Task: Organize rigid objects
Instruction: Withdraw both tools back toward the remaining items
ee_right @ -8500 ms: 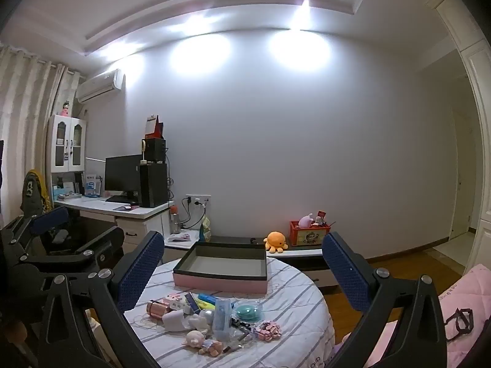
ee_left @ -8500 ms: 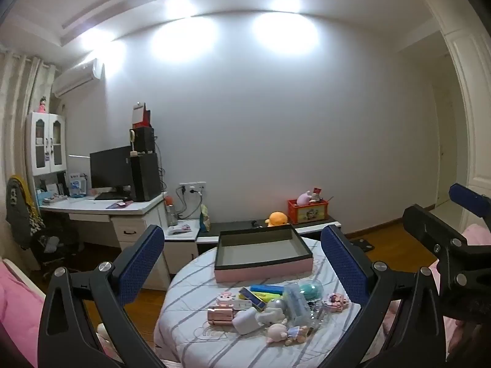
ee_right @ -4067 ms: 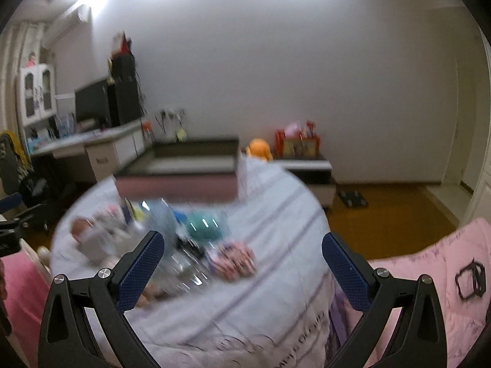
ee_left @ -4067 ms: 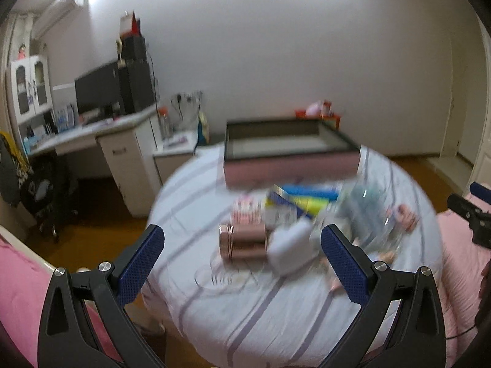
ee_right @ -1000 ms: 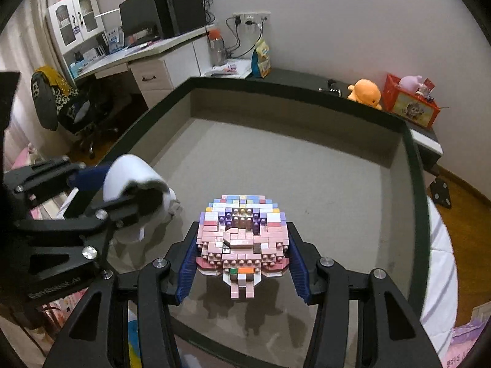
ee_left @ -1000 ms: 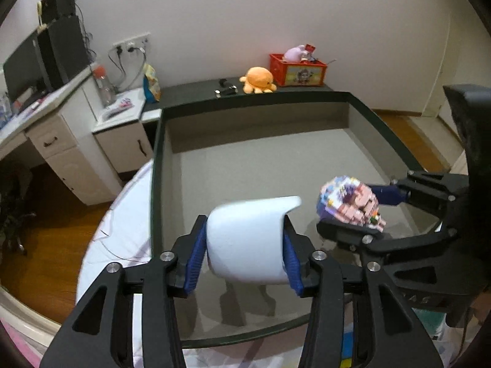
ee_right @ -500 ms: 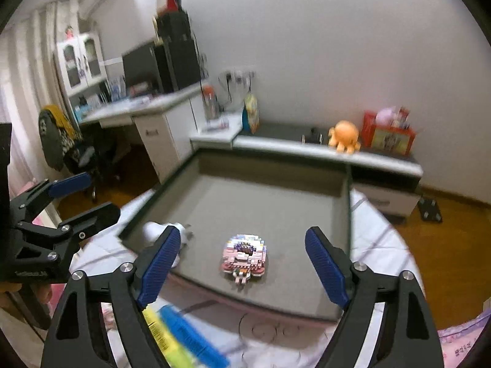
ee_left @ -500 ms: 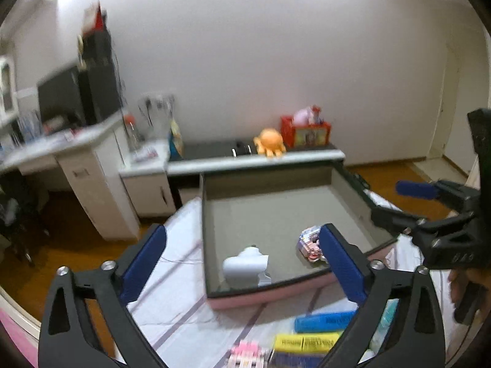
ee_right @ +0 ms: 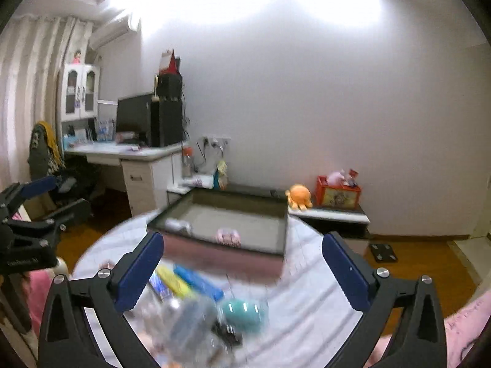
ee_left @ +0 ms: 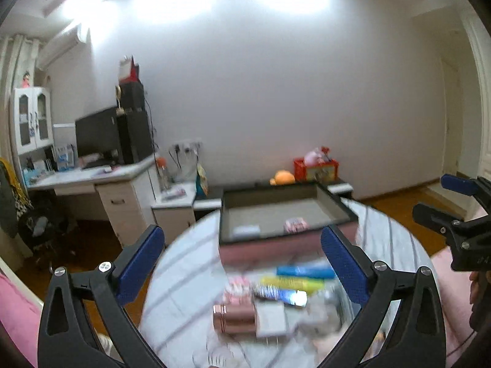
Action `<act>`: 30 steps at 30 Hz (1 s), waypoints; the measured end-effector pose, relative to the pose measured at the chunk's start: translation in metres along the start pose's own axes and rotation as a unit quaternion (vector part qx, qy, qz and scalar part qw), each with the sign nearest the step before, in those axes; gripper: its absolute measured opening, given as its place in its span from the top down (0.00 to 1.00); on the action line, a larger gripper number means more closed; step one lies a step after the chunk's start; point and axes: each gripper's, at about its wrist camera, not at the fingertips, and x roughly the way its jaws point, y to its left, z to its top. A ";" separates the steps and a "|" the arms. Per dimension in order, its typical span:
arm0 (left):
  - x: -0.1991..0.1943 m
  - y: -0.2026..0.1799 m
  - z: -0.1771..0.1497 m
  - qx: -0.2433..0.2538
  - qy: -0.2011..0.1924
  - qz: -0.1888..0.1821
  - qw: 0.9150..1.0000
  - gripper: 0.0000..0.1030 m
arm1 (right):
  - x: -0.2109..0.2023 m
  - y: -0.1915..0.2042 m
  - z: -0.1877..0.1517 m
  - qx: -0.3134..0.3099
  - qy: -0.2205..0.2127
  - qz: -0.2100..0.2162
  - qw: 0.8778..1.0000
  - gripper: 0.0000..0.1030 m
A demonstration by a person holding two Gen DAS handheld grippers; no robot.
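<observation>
Clutter lies nearest me on the round table (ee_left: 184, 279), blurred in both wrist views. My left gripper (ee_left: 242, 260) hangs above the table's near side with its blue pads spread wide and nothing between them; my right gripper (ee_right: 242, 263) is likewise spread wide and empty. Nearest the left one, on the near side of the tray (ee_left: 337, 207), a rose-gold cylinder (ee_left: 234, 319) lies on its side touching a pale flat piece (ee_left: 271, 319). Just beyond those, closer to the tray, a dark blue item (ee_left: 280, 294), a yellow bar (ee_left: 291, 282) and a blue bar (ee_left: 305, 272) lie side by side. In the right wrist view a teal rounded object (ee_right: 242, 311) sits near a clear plastic heap (ee_right: 184, 316), which is too smeared to name.

Beyond the clutter the tray, pink-walled with a dark rim, rests on the table's far half. Inside it, near its front wall, the white object (ee_left: 247, 230) lies left of the pink block figure (ee_left: 296, 224), the two apart.

Behind the tray a low cabinet carries an orange plush (ee_right: 299, 199) and a red box (ee_right: 337, 194); left of the tray stands a desk (ee_right: 144, 165) with a monitor (ee_right: 133, 113).
</observation>
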 end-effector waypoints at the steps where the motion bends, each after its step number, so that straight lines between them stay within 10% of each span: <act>1: -0.001 0.003 -0.005 -0.001 0.008 0.001 1.000 0.00 | -0.004 0.000 -0.005 0.002 0.002 -0.002 1.000 0.00; 30: 0.114 0.039 -0.103 -0.041 0.204 -0.010 0.978 0.00 | 0.069 -0.047 -0.095 0.053 0.168 -0.047 0.983 0.00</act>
